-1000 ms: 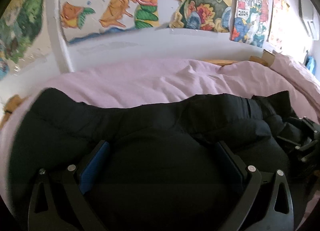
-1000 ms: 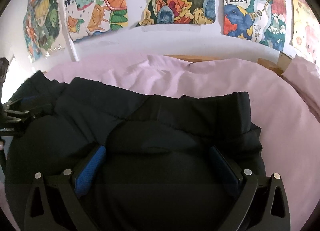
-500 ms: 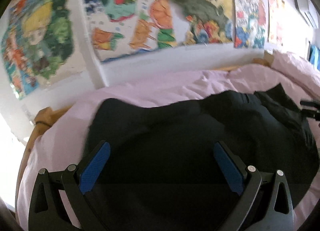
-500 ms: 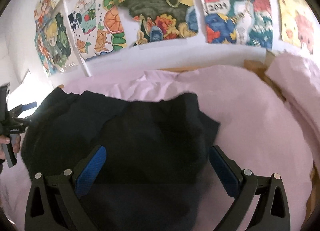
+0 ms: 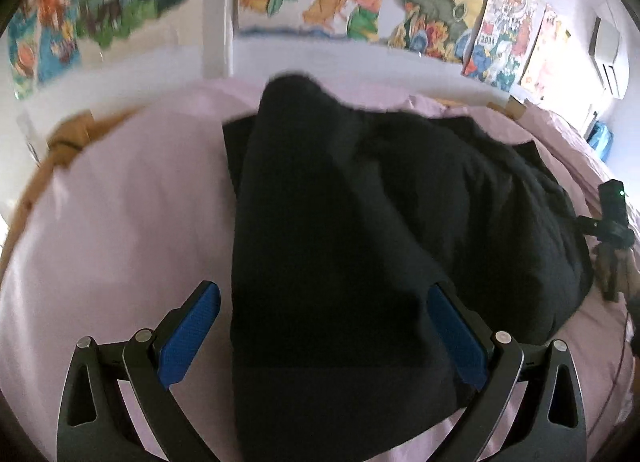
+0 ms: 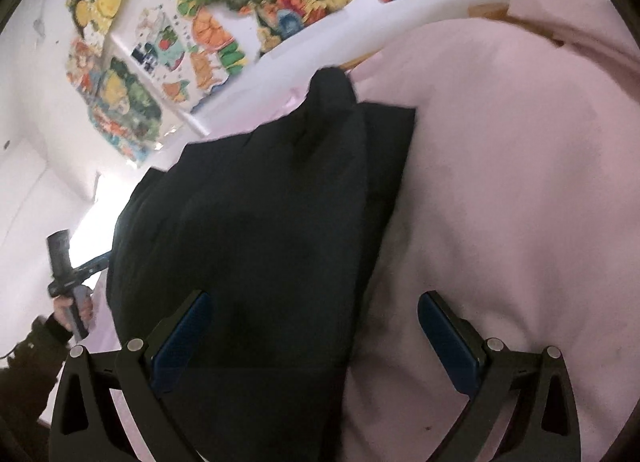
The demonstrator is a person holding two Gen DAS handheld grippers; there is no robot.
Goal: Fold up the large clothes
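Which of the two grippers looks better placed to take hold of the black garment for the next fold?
Probably the left gripper: the black garment fills the space between its open fingers. The right gripper, also open, sits at the garment's edge, half over the pink bedcover.

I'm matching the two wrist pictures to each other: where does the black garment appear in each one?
Left wrist: the black garment fills the centre and right, running down between the open left gripper.
Right wrist: it fills the centre-left, over the left finger of the open right gripper.
Shared landmark: the pink bedding under it.
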